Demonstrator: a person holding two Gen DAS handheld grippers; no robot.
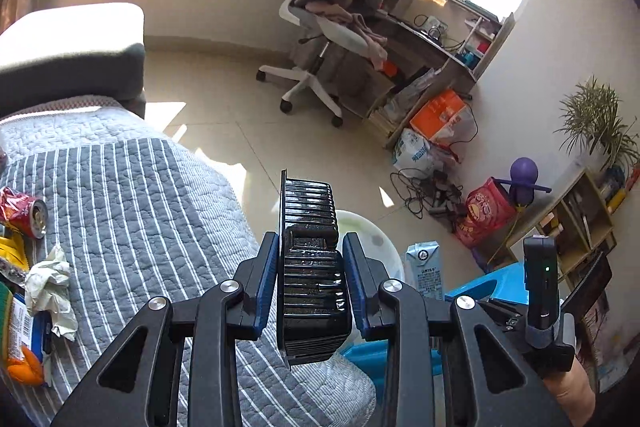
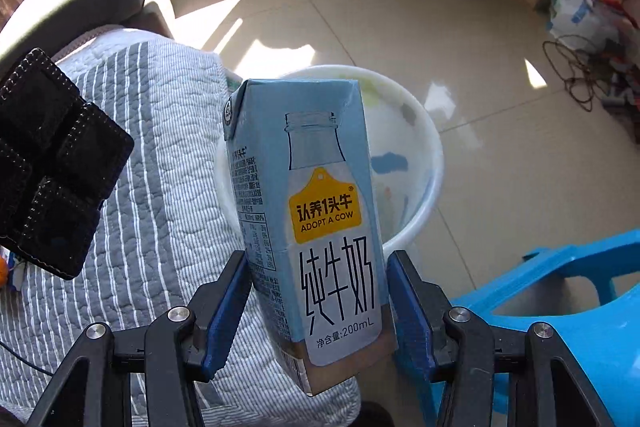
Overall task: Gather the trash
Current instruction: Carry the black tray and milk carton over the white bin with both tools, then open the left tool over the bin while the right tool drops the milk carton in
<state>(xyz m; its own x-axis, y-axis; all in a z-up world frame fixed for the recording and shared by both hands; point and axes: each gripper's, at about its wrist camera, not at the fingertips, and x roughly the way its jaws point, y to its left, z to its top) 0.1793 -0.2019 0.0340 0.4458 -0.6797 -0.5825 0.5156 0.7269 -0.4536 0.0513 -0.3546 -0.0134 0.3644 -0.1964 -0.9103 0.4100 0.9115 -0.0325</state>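
My left gripper (image 1: 310, 267) is shut on a black plastic food tray (image 1: 310, 267), held on edge above the bed corner; the tray also shows at the left of the right wrist view (image 2: 52, 163). My right gripper (image 2: 318, 287) is shut on a light blue milk carton (image 2: 316, 219), held upright over a white trash bin (image 2: 416, 155) on the floor. The carton (image 1: 424, 267) and the bin (image 1: 372, 231) also show in the left wrist view, behind the tray. More trash lies on the bed at left: a red can (image 1: 24, 213), crumpled paper (image 1: 52, 287) and a snack wrapper (image 1: 24, 339).
The bed has a grey striped quilt (image 1: 132, 195). A blue plastic stool (image 2: 560, 311) stands right of the bin. A white office chair (image 1: 320, 43) draped with clothes, a desk (image 1: 436, 43), bags, cables (image 1: 424, 191) and a shelf (image 1: 576, 219) line the far side of the tiled floor.
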